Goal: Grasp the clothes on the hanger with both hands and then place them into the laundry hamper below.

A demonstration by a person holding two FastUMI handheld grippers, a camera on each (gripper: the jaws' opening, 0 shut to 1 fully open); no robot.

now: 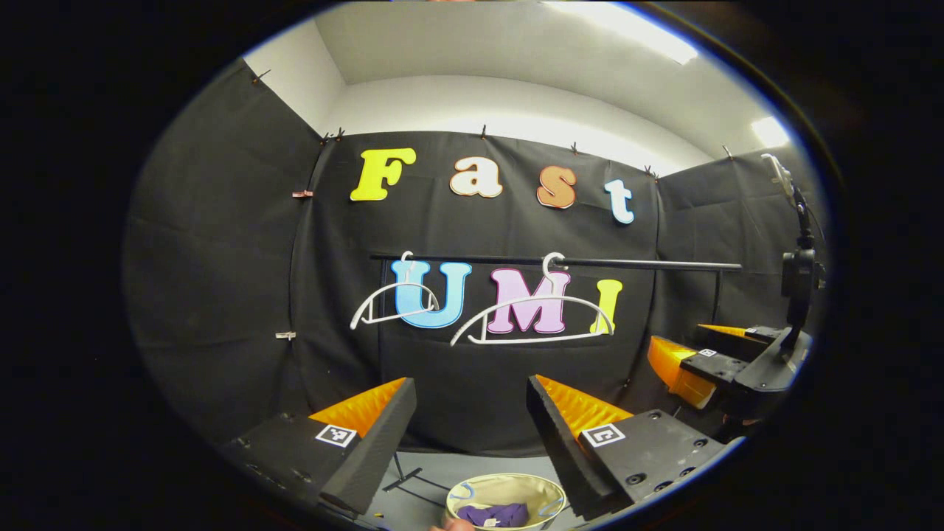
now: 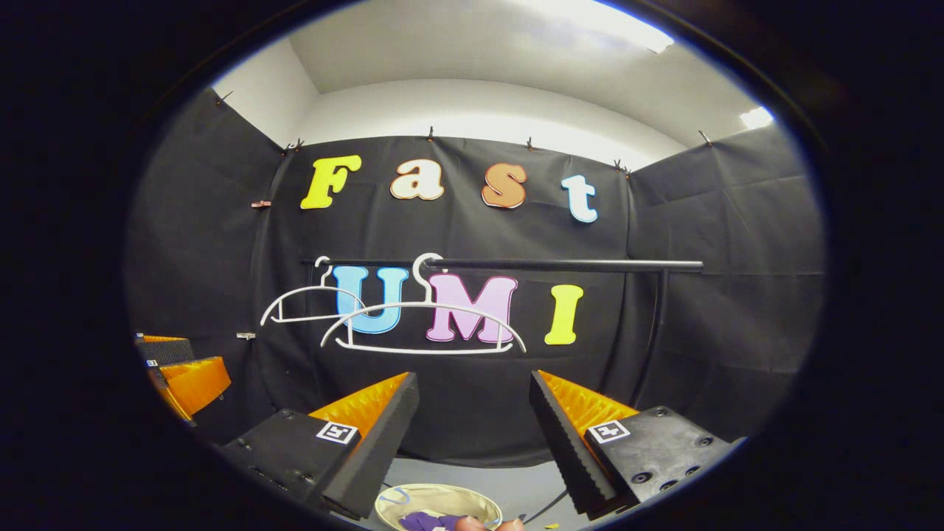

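Observation:
Two bare white hangers (image 1: 532,318) (image 1: 389,304) hang on a black rail (image 1: 590,262); in the right gripper view they are the hangers (image 2: 424,324) (image 2: 306,304) on the rail (image 2: 560,263). A purple garment (image 1: 495,514) lies in the beige hamper (image 1: 516,487) on the floor below, seen too as garment (image 2: 426,521) in hamper (image 2: 442,498). My left gripper (image 1: 470,435) is open with nothing between its fingers. My right gripper (image 2: 472,435) is open and holds nothing, and shows far right as the right gripper (image 1: 700,361) in the left gripper view.
A camera stand (image 1: 800,273) rises at the right edge of the left gripper view. The rail's upright post (image 2: 656,324) stands at right. The rack's base bars (image 1: 413,478) lie on the grey floor beside the hamper. The left gripper (image 2: 181,372) shows at far left.

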